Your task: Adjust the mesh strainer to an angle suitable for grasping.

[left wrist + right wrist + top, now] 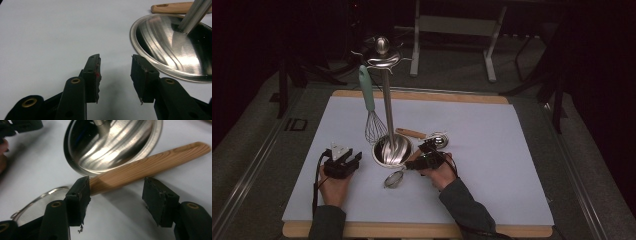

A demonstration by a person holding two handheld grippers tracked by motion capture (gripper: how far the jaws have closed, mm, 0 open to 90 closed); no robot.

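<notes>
Strainer (394,179) lying flat on the white counter (492,150), mesh bowl toward the near side, its wooden handle (147,168) running up and away to the right, right against the near edge of the steel stand base (392,149). In the right gripper view that handle crosses between the jaws, close by the left pad, and the right pad stands well clear of the wood, so there is no squeeze on it. The right gripper (424,159) sits just right of the stand base, jaws spread wide over the handle.

Over on the left, the left gripper (343,163) rests on the counter just left of the base, and its own view shows the jaws (115,75) partly open with nothing but bare white surface between them.

Out from there: the stand's steel pole (388,107) rises from the dished base to a hook ring with a round knob on top, and a whisk (371,107) with a pale green handle hangs from it, wires down beside the pole. Just beyond the right gripper lies another wood-handled utensil (424,136) with a shiny metal head, pointing right.
</notes>
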